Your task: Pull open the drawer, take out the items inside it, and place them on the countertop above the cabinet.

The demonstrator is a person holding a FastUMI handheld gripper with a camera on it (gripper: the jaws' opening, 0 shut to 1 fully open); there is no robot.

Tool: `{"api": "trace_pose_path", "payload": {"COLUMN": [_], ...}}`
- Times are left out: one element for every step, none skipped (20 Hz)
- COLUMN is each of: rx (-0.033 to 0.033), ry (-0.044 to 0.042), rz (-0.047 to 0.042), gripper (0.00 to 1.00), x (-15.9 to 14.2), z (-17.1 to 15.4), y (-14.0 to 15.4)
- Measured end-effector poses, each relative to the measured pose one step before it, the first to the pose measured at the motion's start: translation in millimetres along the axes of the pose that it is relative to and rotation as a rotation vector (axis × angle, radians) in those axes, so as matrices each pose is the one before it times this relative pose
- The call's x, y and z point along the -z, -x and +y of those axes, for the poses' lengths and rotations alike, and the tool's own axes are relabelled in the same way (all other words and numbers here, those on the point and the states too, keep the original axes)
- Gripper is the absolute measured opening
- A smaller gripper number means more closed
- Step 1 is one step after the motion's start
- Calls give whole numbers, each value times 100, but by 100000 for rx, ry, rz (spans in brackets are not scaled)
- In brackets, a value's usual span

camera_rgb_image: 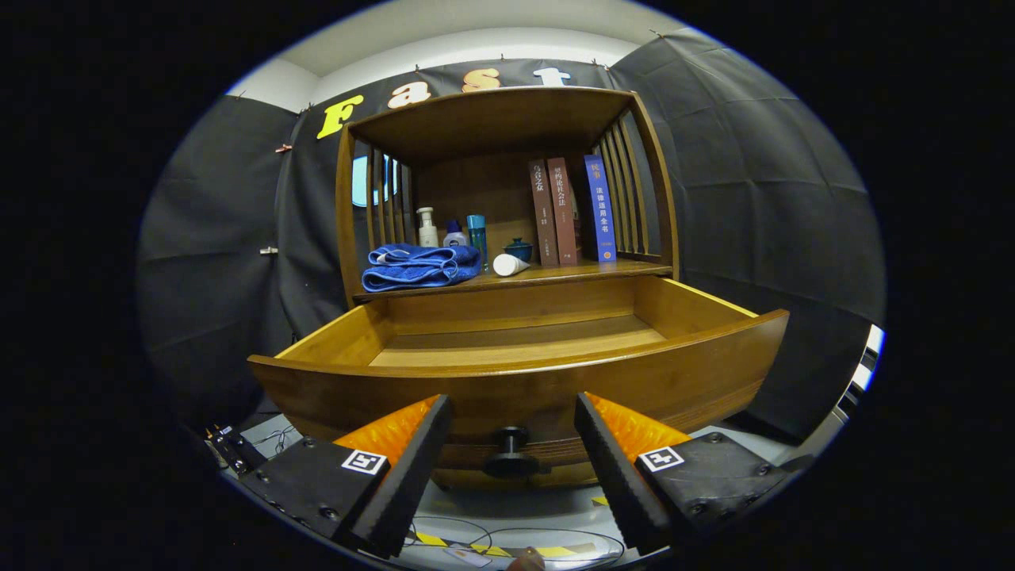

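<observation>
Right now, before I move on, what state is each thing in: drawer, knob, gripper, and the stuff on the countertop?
drawer: pulled open, visible part of its floor bare
knob: free, between the fingers, untouched
gripper: open, holding nothing
blue towel: folded, lying on the countertop
white tube: lying on its side
three bottles: upright
books: standing upright
teal lidded pot: lid on
</observation>
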State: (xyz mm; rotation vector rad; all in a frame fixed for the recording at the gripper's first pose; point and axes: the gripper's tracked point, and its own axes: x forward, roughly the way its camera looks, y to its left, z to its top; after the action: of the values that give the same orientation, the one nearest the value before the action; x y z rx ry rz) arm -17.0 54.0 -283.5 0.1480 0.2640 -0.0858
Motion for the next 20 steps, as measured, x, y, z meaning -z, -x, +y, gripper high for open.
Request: {"api": "trace_pose_path", "payload": {"rx": [-359, 1292, -119, 313, 316, 260, 112, 10, -60, -193, -9, -54, 39, -63, -59, -63, -70, -123, 719, -250], "ry": [-385, -215, -213, -785, -133, 898, 315, -512, -807, -702, -223, -92, -77, -183, -96, -220, -299, -453, 143, 16], "rz": [402, 939, -1651, 256, -871, -427, -238, -29, -176, 112, 204, 127, 67, -399, 394, 423, -279, -779, -1020, -377], "gripper": [99, 99, 99, 99, 99, 100, 100, 100, 100, 100, 100, 99, 100, 100, 100, 100, 100, 100, 100, 99], "x": [116, 153, -115, -62, -174, -25, -58, -80, -115, -191, -209, -128, -232, -219, -141, -174, -214, -534, -641, -96], "z": [162, -188, -51, 58, 205, 68, 20, 49, -27, 4, 36, -20, 76, 51, 12, -16, 27, 101, -57, -108], "y": [-306, -48, -246, 305, -199, 41, -219, -85, -328, -404, -551, -674, -608, -491, -694, -733, -744, -813, -828, -1103]}}
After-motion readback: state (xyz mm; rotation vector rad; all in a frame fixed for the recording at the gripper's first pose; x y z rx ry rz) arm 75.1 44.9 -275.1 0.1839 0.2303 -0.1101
